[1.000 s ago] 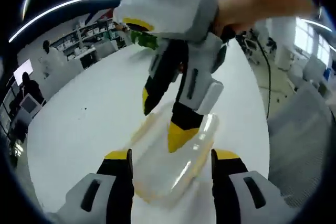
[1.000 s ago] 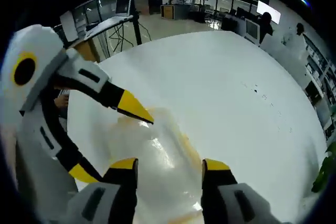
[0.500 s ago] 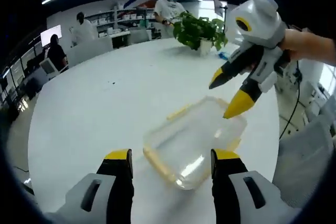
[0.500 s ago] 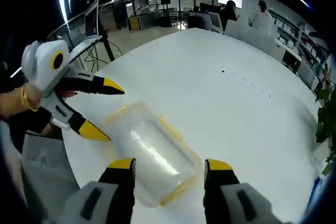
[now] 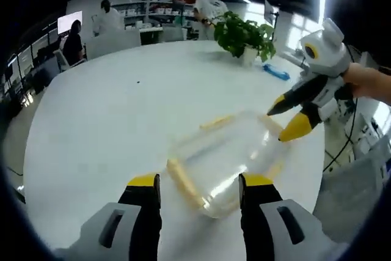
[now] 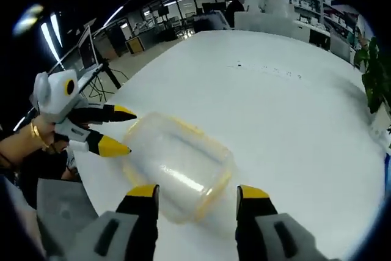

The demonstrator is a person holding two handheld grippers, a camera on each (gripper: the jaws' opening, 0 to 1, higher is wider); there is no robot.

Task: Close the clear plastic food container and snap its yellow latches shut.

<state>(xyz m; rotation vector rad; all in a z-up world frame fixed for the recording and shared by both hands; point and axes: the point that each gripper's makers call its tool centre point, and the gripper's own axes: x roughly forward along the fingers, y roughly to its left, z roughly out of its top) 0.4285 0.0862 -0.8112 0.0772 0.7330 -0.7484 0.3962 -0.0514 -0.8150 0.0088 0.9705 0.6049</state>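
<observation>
- Left gripper view: left claw [image 5: 198, 189] is held spread above the worktop [image 5: 110, 114], gripping nothing; the clear container [image 5: 229, 157] lies just ahead of its tips.
- Right claw [image 6: 197, 198] is likewise spread and empty, seen at the container's far end.
- Lid appears seated; yellow latches [image 5: 183, 178] are judged not yet snapped. Pressing each down is called for next.
- Potted plant [image 5: 244, 32] and people are noted beyond, in an office.

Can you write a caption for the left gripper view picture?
Two grippers hover by a clear container on a white table.
</observation>
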